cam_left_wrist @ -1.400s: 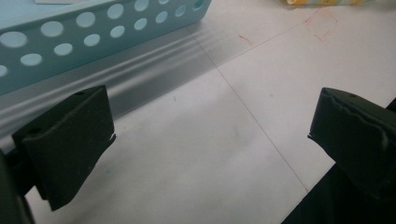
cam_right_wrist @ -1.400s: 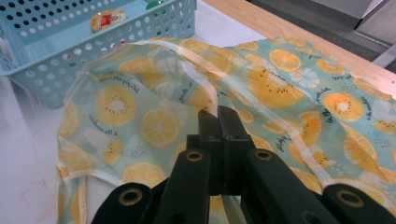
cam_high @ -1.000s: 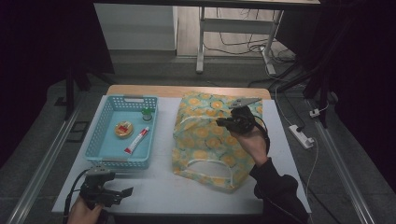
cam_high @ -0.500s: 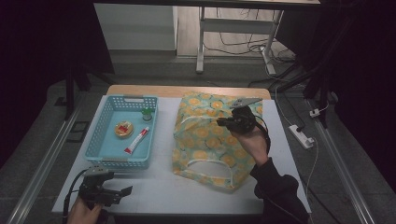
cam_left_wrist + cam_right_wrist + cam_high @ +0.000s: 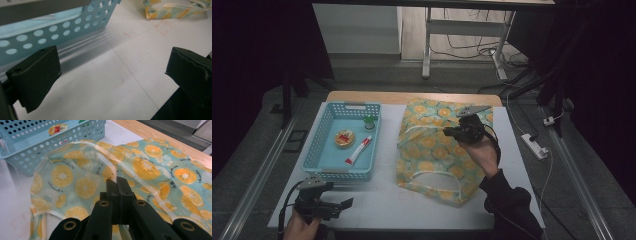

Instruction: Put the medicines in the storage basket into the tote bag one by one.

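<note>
Lower left of the high view: the left hand-held gripper (image 5: 343,204) rests low over the bare white table (image 5: 412,205), just short of the near wall of the blue basket (image 5: 319,167). In the left gripper view its jaws stand spread wide with only table surface between them; it holds and touches nothing.

Centre of the high view: the fruit-print cloth bag (image 5: 432,160) lies flat on the table, just right of the basket, its white handle loop (image 5: 437,175) toward the near edge. The right hand-held gripper (image 5: 452,131) sits over the bag's upper half. In the right gripper view its jaws are pressed together, pinching the white-edged rim (image 5: 110,171) of the bag and raising that fold slightly.

Upper left of the high view: inside the basket lie a white-and-red tube (image 5: 358,150), a round tin (image 5: 344,138) and a small green-capped bottle (image 5: 369,122).

Judged progress: the bag's edge is gripped. The bag appears barely opened, and all three items remain in the basket, so any loading is yet to be done.
</note>
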`<state>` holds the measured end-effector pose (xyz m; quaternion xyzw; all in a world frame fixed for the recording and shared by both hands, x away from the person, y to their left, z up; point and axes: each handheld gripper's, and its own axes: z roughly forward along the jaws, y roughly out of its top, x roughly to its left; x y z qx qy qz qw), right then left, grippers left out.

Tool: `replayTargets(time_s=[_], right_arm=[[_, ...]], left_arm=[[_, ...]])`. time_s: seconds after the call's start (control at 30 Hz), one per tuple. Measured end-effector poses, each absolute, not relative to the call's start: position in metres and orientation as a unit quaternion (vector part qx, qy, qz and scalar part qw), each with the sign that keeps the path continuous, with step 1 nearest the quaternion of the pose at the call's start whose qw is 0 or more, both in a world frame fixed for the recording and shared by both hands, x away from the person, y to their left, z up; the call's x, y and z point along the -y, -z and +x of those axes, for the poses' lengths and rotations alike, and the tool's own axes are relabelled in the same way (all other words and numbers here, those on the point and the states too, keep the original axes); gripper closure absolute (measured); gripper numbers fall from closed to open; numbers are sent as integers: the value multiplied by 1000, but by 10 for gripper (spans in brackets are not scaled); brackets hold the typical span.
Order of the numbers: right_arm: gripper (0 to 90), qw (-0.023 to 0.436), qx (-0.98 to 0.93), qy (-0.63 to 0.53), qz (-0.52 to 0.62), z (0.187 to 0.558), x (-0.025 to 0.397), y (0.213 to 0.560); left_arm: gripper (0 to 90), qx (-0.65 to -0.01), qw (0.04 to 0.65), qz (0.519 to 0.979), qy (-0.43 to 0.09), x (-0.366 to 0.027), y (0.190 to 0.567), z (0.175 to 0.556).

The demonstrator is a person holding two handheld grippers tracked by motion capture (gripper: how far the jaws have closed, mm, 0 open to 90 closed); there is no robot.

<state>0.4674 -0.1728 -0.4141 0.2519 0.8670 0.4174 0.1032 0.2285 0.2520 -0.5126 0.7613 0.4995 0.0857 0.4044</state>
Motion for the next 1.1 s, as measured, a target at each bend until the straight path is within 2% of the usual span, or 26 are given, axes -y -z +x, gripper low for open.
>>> replayTargets(time_s=[0.53, 0.77, 1.1], right_arm=[[900, 99, -866, -420, 251, 468, 174, 413], [900, 95, -865, -422, 254, 469, 175, 413], [900, 96, -866, -422, 251, 468, 175, 413]], left_arm=[[0, -474, 434, 763, -64, -257, 504, 237], [0, -467, 422, 772, -90, -258, 495, 239], [0, -467, 427, 770, -85, -260, 486, 246]])
